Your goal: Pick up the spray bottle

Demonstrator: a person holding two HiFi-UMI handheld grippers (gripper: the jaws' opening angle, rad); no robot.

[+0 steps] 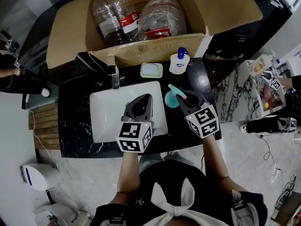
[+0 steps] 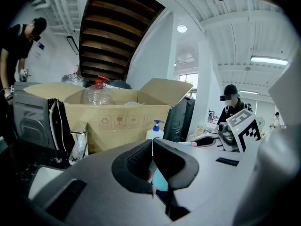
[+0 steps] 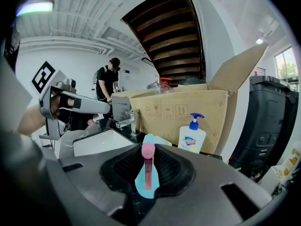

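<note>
A black marbled tabletop [image 1: 75, 126] carries a white rectangular sink [image 1: 106, 112], and a metal faucet [image 1: 114, 76] stands at the far edge of the sink. The teal spray bottle with a pink trigger [image 1: 172, 97] stands upright on the tabletop, just right of the sink. The right tool [image 1: 182, 99] is clenched on the head of this bottle, with one pad on each side of it. The left tool [image 1: 142, 100] hangs above the sink with its jaws pressed together and nothing between them. Farther away on the tabletop lie a pale green soap dish [image 1: 151, 70] and, to its right, a white pump bottle with a blue top [image 1: 179, 61]. Behind them stands a big open cardboard box [image 1: 70, 27] that holds large clear plastic bottles with red caps [image 1: 113, 15]. The room has a pale shiny floor [image 1: 244, 145], white walls, and the dark wooden underside of a staircase [image 3: 174, 36] overhead. A person in black clothes [image 3: 107, 81] stands at the far left.
</note>
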